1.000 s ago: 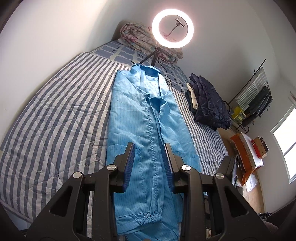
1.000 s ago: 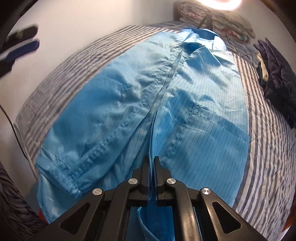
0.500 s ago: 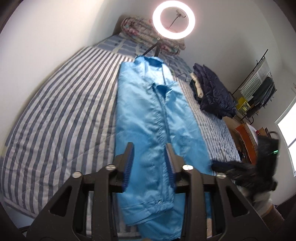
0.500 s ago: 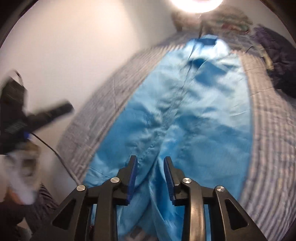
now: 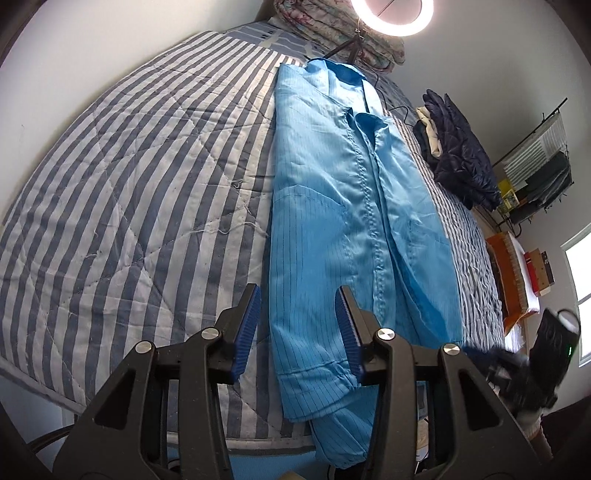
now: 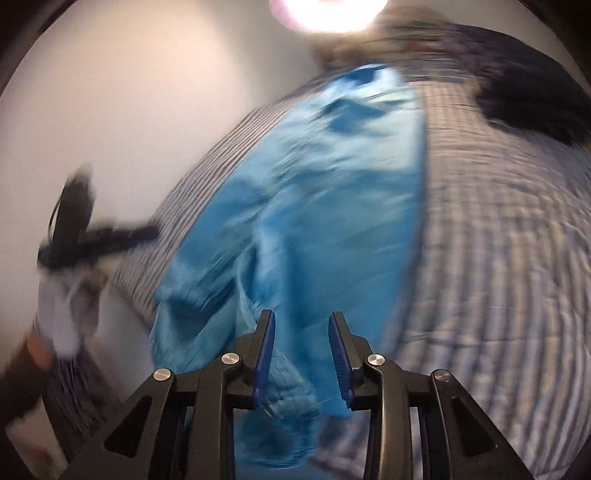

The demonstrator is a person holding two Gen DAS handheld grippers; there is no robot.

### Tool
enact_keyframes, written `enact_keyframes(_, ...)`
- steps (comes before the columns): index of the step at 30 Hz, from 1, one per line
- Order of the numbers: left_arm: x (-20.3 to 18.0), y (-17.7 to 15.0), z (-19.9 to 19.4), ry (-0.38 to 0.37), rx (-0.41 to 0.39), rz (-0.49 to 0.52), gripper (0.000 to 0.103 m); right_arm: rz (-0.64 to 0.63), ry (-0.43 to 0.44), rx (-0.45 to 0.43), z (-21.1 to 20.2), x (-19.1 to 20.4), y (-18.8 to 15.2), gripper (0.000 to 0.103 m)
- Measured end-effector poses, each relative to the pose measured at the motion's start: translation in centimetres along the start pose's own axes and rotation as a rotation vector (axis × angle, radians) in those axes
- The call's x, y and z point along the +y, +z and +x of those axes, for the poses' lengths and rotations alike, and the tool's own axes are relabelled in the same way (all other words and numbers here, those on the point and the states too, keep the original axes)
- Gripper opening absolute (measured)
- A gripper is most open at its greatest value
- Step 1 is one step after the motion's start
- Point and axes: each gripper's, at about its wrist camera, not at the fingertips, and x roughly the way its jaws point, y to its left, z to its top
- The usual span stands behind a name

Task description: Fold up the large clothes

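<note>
The long light-blue pinstriped work garment lies stretched lengthwise on the blue-and-white striped quilted bed, collar up toward the glowing ring light at the head end, sides already brought in to make one narrow strip. Its hem and a gathered cuff spill over the foot edge of the bed, right below both tools.

The left gripper hovers over the garment's near corner, blue ribbed fingers apart and opening wider; one sits over bare quilt beside the garment's edge, the other over the cloth, and neither looks to press on anything. Released, then, nothing held.

In the right wrist view everything is smeared by motion. The right gripper has its fingers apart too, easing inward a touch, with blue fabric seen between them but no pad visibly pinching it. I read it as released. It sits toward the side of the garment nearest the dark padded jacket heaped further up the bed.

So the lengthwise narrowing looks finished, and this is the set-up for the crosswise fold. The next move calls for each gripper to settle on one hem corner, close on all the layers together, then carry the hem up toward the collar under even tension. The slick fabric may slide, and the dangling cuff could get left behind unless it is gathered in.
</note>
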Motion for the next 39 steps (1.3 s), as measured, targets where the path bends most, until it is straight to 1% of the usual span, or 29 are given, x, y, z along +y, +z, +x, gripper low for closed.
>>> enact_keyframes(1, 0.1, 0.0, 0.2, 0.0, 0.008, -0.002, 0.047, -0.032, 0.033, 0.046, 0.8, 0.9, -0.4, 0.032)
enact_keyframes(2, 0.2, -0.1, 0.4, -0.001, 0.014, -0.005, 0.052, -0.071, 0.051, 0.089, 1.5, 1.9, -0.7, 0.032)
enact_keyframes(3, 0.4, -0.3, 0.5, -0.001, 0.021, -0.012, 0.054, -0.117, 0.037, 0.105, 1.8, 2.8, -1.0, 0.032)
enact_keyframes(4, 0.5, -0.4, 0.9, -0.002, 0.031, -0.017, 0.054, -0.151, 0.021, 0.098, 1.7, 3.3, -1.1, 0.032)
enact_keyframes(5, 0.7, -0.6, 1.2, -0.005, 0.046, -0.023, 0.054, -0.155, 0.032, 0.087, 1.5, 3.2, -1.1, 0.032)
enact_keyframes(7, 1.2, -0.9, 1.6, -0.011, 0.069, -0.038, 0.054, -0.085, 0.086, 0.036, 0.0, 1.9, -0.8, 0.033)
enact_keyframes(8, 1.5, -1.1, 1.9, -0.016, 0.08, -0.051, 0.054, -0.036, 0.111, -0.006, -1.0, 0.8, -0.5, 0.036)
enact_keyframes(11, 2.0, -1.3, 2.4, -0.028, 0.102, -0.079, 0.054, 0.119, 0.104, -0.144, -3.3, -2.5, 0.0, 0.039)
enact_keyframes(13, 2.0, -1.4, 2.7, -0.021, 0.107, -0.082, 0.054, 0.15, 0.063, -0.171, -3.3, -3.4, 0.4, 0.038)
enact_keyframes(14, 2.0, -1.4, 2.8, -0.021, 0.109, -0.082, 0.054, 0.135, 0.03, -0.158, -2.8, -3.1, 0.4, 0.033)
enact_keyframes(15, 1.9, -1.4, 2.9, -0.023, 0.113, -0.083, 0.054, 0.109, 0.004, -0.133, -1.8, -2.6, 0.6, 0.032)
enact_keyframes(19, 1.5, -1.6, 3.7, -0.022, 0.129, -0.079, 0.054, 0.02, -0.036, -0.007, 2.4, -0.6, 0.2, 0.031)
enact_keyframes(21, 1.5, -1.8, 4.1, -0.03, 0.145, -0.081, 0.054, -0.048, -0.056, 0.054, 3.4, 0.6, -0.7, 0.031)
enact_keyframes(22, 1.6, -1.8, 4.2, -0.036, 0.15, -0.086, 0.054, -0.105, -0.088, 0.082, 4.1, 1.4, -1.1, 0.031)
enact_keyframes(24, 1.9, -2.0, 4.5, -0.052, 0.159, -0.105, 0.054, -0.13, -0.098, 0.086, 3.6, 1.8, -0.9, 0.031)
enact_keyframes(25, 2.0, -2.0, 4.6, -0.059, 0.159, -0.112, 0.054, -0.108, -0.076, 0.073, 2.9, 1.5, -0.7, 0.031)
enact_keyframes(26, 2.1, -2.0, 4.5, -0.066, 0.159, -0.118, 0.054, -0.076, -0.049, 0.041, 2.0, 0.9, -0.6, 0.031)
enact_keyframes(27, 2.2, -2.0, 4.5, -0.075, 0.161, -0.125, 0.054, -0.049, -0.033, 0.014, 1.3, 0.1, -0.8, 0.032)
enact_keyframes(28, 2.3, -2.0, 4.5, -0.086, 0.164, -0.137, 0.054, 0.003, -0.043, -0.028, 0.1, -1.1, -0.7, 0.044)
enact_keyframes(29, 2.4, -2.0, 4.6, -0.097, 0.166, -0.148, 0.054, 0.045, -0.082, -0.06, -0.6, -2.2, -0.8, 0.062)
enact_keyframes(30, 2.5, -2.0, 4.6, -0.103, 0.168, -0.154, 0.054, 0.077, -0.108, -0.081, -1.0, -3.0, -0.8, 0.069)
enact_keyframes(31, 2.5, -2.0, 4.6, -0.105, 0.168, -0.156, 0.054, 0.133, -0.144, -0.091, -1.3, -4.5, -0.9, 0.07)
enact_keyframes(32, 2.5, -2.0, 4.6, -0.107, 0.169, -0.156, 0.053, 0.175, -0.15, -0.083, -1.3, -5.6, -1.0, 0.069)
enact_keyframes(34, 2.3, -2.0, 4.7, -0.115, 0.172, -0.154, 0.05, 0.241, -0.139, -0.068, -0.8, -7.2, -1.3, 0.069)
enact_keyframes(36, 1.9, -2.1, 4.9, -0.117, 0.184, -0.141, 0.046, 0.292, -0.087, -0.062, -0.1, -8.3, -1.5, 0.065)
enact_keyframes(37, 1.7, -2.2, 5.0, -0.113, 0.187, -0.132, 0.044, 0.311, -0.062, -0.057, 0.4, -8.6, -1.5, 0.06)
enact_keyframes(38, 1.4, -2.3, 5.2, -0.105, 0.191, -0.115, 0.035, 0.315, -0.051, -0.055, 0.7, -8.7, -1.5, 0.052)
enact_keyframes(39, 1.1, -2.3, 5.4, -0.092, 0.196, -0.096, 0.02, 0.31, -0.036, -0.049, 0.9, -8.7, -1.5, 0.045)
